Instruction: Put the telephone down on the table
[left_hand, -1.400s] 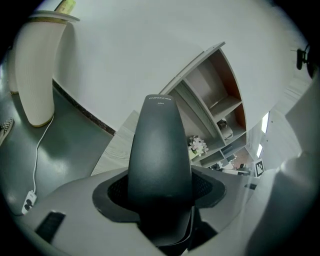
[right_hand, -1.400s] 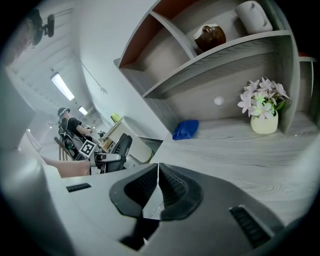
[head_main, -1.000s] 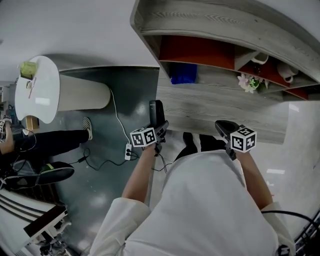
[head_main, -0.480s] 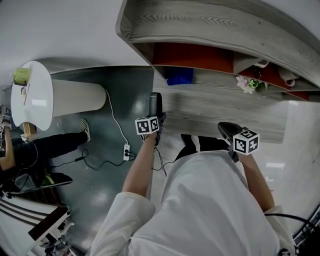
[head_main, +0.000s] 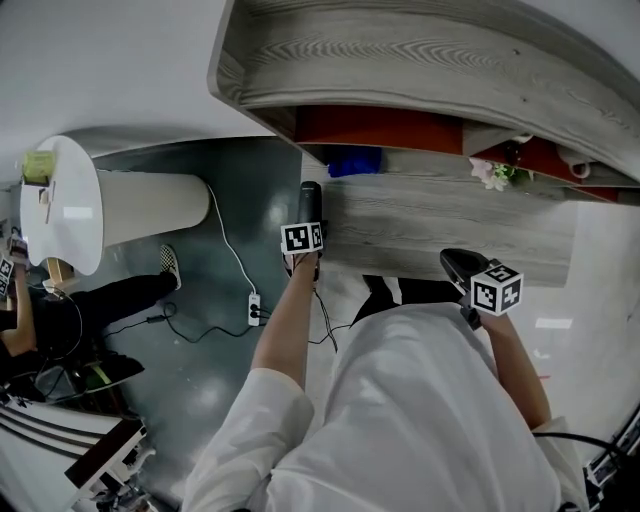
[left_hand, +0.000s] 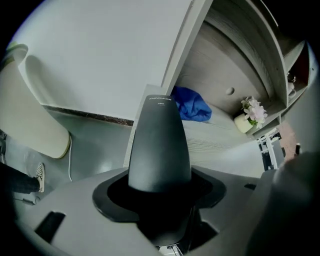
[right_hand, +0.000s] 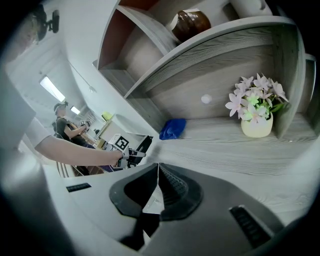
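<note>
My left gripper was clamped on the dark grey plastic telephone handset, which jutted out between its jaws by the grey wooden table's left edge. Its small print was unreadable. My right gripper was closed and empty.

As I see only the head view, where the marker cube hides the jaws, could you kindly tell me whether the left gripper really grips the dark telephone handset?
Observer: Yes; the left gripper has its jaws closed on the dark grey tapered plastic telephone handset.
Operator: Thank you. Is the right gripper carrying anything?
Observer: No; the right gripper has its jaws together, with nothing between them.
Operator: What sits under the shelf top?
Observer: A glossy brown jar stands on the upper grey wooden shelf.
</note>
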